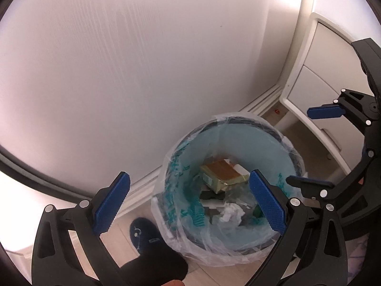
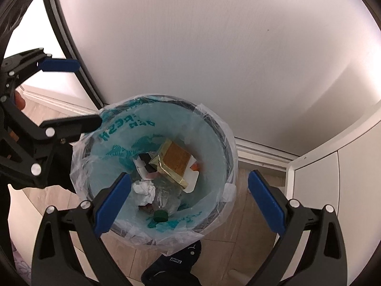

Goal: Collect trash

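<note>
A round trash bin (image 1: pixel 295 164) (image 2: pixel 223 133) lined with a clear and teal plastic bag stands on the floor against the wall. Inside lie a gold and brown packet (image 1: pixel 222 172) (image 2: pixel 173 164), crumpled white tissue (image 1: pixel 232 213) (image 2: pixel 144 189), white card scraps and a green cap (image 2: pixel 160 215). My left gripper (image 1: pixel 190 205) hangs open above the bin's near left side, nothing between its fingers. My right gripper (image 2: pixel 189 205) is open above the bin's near rim, also holding nothing. Each gripper shows in the other's view, left gripper (image 2: pixel 69 93) and right gripper (image 1: pixel 309 147), both wide open.
A white wall rises behind the bin, with a baseboard (image 1: pixel 142 186) along the floor. A white cabinet with drawers (image 1: pixel 316 76) (image 2: pixel 333 178) stands to the right. A dark slipper on a person's foot (image 1: pixel 145 234) (image 2: pixel 176 259) rests on the wooden floor beside the bin.
</note>
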`<move>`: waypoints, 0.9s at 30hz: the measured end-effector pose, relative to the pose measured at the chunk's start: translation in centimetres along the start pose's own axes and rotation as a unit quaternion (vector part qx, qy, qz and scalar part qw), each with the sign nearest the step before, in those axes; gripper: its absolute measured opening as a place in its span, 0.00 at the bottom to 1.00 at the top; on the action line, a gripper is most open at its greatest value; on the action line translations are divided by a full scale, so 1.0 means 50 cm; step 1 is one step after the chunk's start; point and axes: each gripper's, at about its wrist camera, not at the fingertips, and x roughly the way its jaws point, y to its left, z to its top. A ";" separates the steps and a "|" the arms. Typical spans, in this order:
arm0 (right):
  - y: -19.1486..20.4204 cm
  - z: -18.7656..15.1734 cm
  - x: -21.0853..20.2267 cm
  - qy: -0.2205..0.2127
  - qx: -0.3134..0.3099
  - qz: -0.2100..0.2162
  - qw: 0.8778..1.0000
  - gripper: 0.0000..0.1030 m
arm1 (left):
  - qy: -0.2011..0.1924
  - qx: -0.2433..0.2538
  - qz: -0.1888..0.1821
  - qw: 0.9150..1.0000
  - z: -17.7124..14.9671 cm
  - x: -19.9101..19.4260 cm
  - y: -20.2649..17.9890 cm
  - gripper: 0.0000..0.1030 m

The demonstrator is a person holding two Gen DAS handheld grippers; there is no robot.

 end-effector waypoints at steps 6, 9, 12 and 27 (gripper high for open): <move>0.005 -0.003 0.012 0.006 -0.012 -0.002 1.000 0.93 | 0.015 -0.009 -0.016 1.000 0.005 0.016 0.004 0.94; 0.005 -0.006 0.014 0.010 -0.012 -0.001 1.000 0.93 | 0.025 -0.017 -0.033 0.999 0.005 0.024 0.006 0.94; 0.004 -0.007 0.012 0.010 -0.010 0.000 1.000 0.93 | 0.029 -0.016 -0.037 0.999 0.001 0.029 0.002 0.94; 0.001 -0.003 0.021 0.010 -0.013 -0.002 1.000 0.93 | 0.008 0.001 -0.010 1.000 -0.003 0.025 -0.004 0.94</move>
